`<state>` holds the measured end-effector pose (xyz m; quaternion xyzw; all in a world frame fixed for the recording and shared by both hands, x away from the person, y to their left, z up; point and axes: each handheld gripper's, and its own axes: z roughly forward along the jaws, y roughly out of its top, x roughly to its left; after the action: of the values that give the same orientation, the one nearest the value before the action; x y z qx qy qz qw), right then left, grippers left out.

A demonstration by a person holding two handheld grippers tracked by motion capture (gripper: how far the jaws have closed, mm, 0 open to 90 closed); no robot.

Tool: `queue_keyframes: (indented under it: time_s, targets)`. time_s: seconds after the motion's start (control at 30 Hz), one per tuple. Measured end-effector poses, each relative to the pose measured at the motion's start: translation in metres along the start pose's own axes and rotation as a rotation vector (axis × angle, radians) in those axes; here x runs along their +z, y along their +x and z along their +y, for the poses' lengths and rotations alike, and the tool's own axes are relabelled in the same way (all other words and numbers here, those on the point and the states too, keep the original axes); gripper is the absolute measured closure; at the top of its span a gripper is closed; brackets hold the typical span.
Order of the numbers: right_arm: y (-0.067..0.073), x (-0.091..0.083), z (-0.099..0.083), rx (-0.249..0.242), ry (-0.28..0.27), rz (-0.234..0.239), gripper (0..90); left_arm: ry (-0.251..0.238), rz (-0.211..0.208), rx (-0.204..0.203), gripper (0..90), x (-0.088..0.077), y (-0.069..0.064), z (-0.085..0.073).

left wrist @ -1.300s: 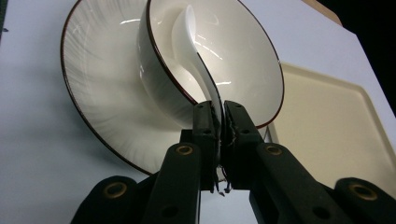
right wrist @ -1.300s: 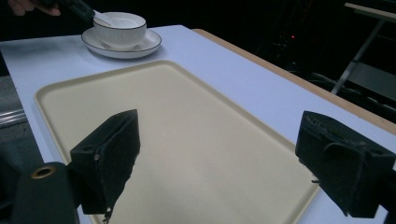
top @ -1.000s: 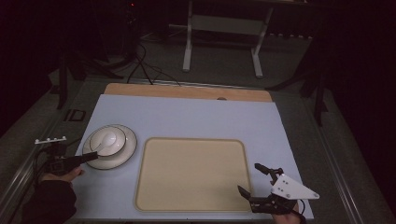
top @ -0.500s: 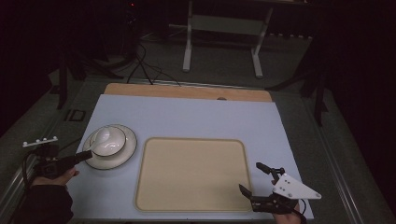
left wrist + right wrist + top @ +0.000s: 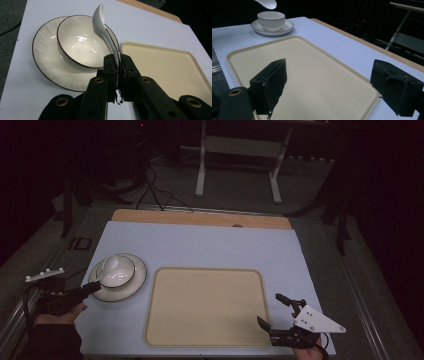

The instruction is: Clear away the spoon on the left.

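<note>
The white spoon (image 5: 103,27) hangs above the bowl (image 5: 82,42) on its plate (image 5: 47,60), clenched by the left gripper (image 5: 117,62). The right gripper (image 5: 329,82) gapes released over the beige tray (image 5: 205,305) on a pale blue table (image 5: 200,242); dark room beyond.

High view sat above the near edge of the pale blue table (image 5: 200,242), looking forward and down, far enough back to catch the dark floor beyond. Left gripper view rode right on its black jaws, close over the white brown-rimmed bowl (image 5: 82,42) on its ribbed saucer (image 5: 47,62). Right gripper view looked low across the cream rectangular plastic tray (image 5: 312,82) toward that same bowl (way off). All three shared the tray and bowl.
</note>
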<state>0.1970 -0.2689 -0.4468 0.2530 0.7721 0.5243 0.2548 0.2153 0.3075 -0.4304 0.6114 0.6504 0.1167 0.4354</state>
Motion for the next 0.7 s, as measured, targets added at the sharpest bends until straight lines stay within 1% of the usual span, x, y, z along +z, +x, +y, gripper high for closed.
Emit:
queue_keyframes:
  time_s: [0.03, 0.07, 0.13, 0.17, 0.2, 0.27, 0.33, 0.5, 0.53, 0.57, 0.63, 0.67, 0.7]
  targets:
    - [0.0, 0.0, 0.0, 0.002, 0.001, 0.0, 13.9, -0.011, 0.002, -0.006, 85.2, 0.0, -0.001, -0.001]
    - [-0.001, 0.0, 0.0, 0.004, 0.001, -0.001, 13.9, -0.007, 0.0, -0.003, 85.2, 0.0, -0.003, 0.0]
    - [-0.001, 0.0, 0.0, 0.006, 0.0, 0.0, 13.9, -0.019, -0.009, -0.006, 85.2, -0.001, -0.007, -0.001]
    - [-0.001, -0.001, 0.0, 0.007, -0.001, 0.0, 13.9, -0.015, -0.005, 0.003, 85.2, -0.001, -0.01, 0.0]
    - [-0.001, -0.001, 0.0, 0.007, -0.001, 0.0, 13.9, -0.015, -0.005, 0.003, 85.2, -0.001, -0.01, 0.0]
    - [-0.001, -0.001, 0.0, 0.009, -0.002, -0.001, 13.9, -0.018, -0.009, 0.013, 85.2, -0.001, -0.016, -0.001]
    - [-0.002, -0.001, 0.0, 0.011, -0.003, -0.001, 13.9, -0.025, 0.005, 0.033, 85.2, -0.002, -0.023, -0.001]
    - [-0.002, -0.002, 0.0, 0.013, -0.005, -0.002, 13.9, -0.032, -0.012, 0.05, 85.2, -0.004, -0.035, -0.001]
    - [-0.002, -0.002, 0.0, 0.014, -0.004, -0.002, 13.9, -0.041, -0.004, 0.051, 85.2, -0.004, -0.038, -0.002]
    - [-0.002, -0.002, 0.0, 0.014, -0.003, -0.002, 13.9, -0.039, 0.001, 0.064, 85.2, -0.004, -0.041, -0.002]
    - [-0.002, -0.002, 0.0, 0.015, -0.005, -0.001, 13.9, -0.05, -0.01, 0.062, 85.2, -0.004, -0.045, -0.003]
    - [-0.002, -0.002, 0.0, 0.016, -0.005, 0.0, 13.9, -0.044, -0.012, 0.073, 85.2, -0.004, -0.047, -0.003]
    - [-0.002, -0.001, 0.0, 0.017, -0.005, 0.001, 13.9, -0.048, -0.017, 0.071, 85.2, -0.004, -0.049, -0.003]
